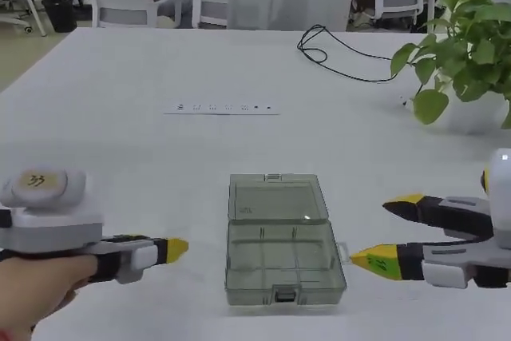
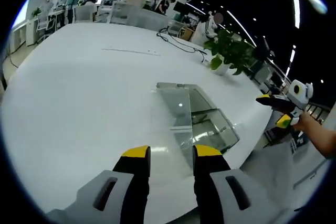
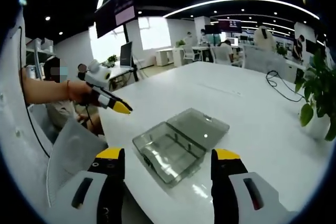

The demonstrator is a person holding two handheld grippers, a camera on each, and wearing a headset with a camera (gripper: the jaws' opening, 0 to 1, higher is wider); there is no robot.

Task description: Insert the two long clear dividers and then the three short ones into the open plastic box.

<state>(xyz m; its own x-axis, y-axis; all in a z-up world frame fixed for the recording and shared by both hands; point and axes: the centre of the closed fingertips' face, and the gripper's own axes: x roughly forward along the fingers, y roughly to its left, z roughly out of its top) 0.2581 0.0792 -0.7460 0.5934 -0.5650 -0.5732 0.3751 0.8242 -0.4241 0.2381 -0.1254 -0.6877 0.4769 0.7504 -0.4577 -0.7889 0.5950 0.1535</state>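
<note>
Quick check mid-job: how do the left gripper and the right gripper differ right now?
Jaw gap: the left gripper has its jaws only narrowly apart, while the right gripper has them spread wide. Place: the left gripper sits left of the box with bare table between them, while the right gripper's lower tip comes almost to the box's right edge. Shared: both are empty, yellow-tipped and point inward at the box.
</note>
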